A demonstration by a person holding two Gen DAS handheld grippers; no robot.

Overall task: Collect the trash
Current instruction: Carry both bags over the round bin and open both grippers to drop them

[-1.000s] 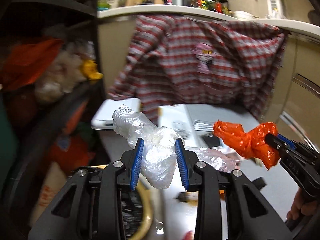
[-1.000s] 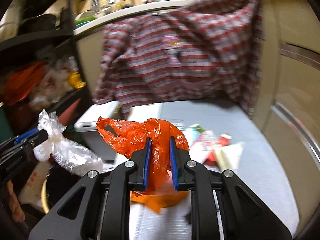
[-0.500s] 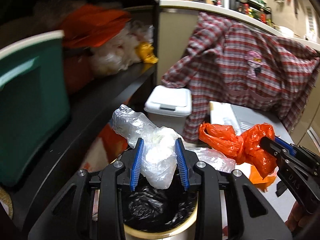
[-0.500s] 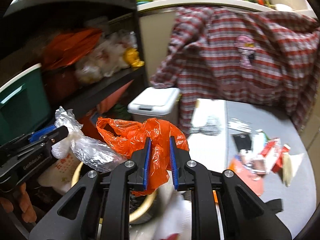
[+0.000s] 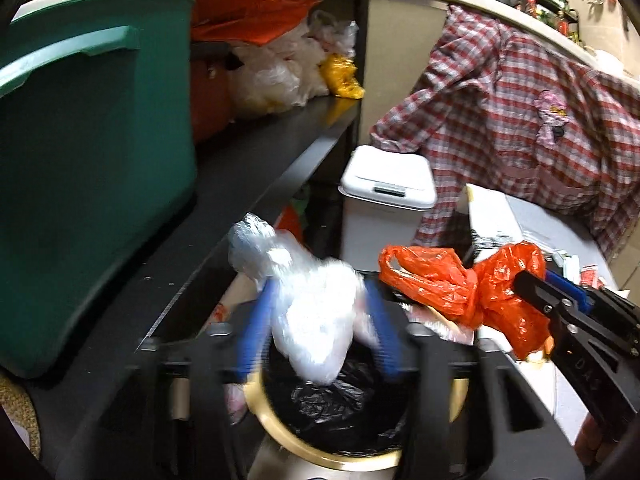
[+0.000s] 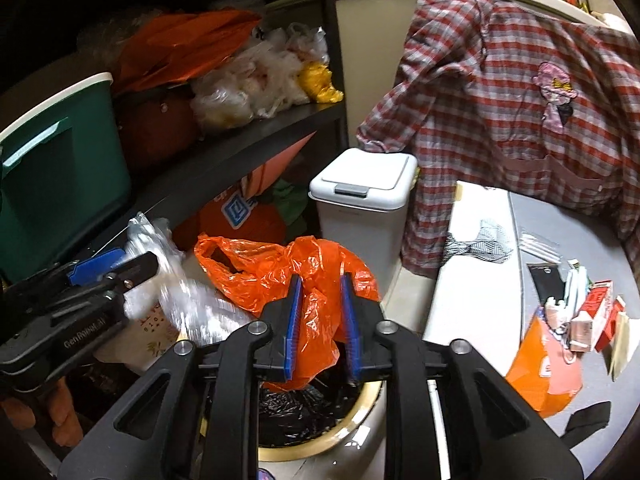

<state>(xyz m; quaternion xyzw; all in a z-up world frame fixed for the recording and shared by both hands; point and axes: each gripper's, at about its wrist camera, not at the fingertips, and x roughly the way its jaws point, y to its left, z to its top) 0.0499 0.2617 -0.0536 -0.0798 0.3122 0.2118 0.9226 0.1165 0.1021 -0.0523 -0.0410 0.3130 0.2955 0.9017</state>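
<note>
Both bags looked light, soft, crinkly and slippery; best pinched at a bunched fold, judged by their crumpled shape; left gripper [image 5: 316, 336] was motion-blurred, fingers spread rather wide either side of the clear plastic bag [image 5: 308, 312], whether they gripped it I cannot tell; right gripper [image 6: 320, 324] had fingers at a narrow gap around the orange plastic bag [image 6: 288, 280], which sagged between them, seemingly pinched; both bags hung above the black-lined bin [image 6: 360, 424].
</note>
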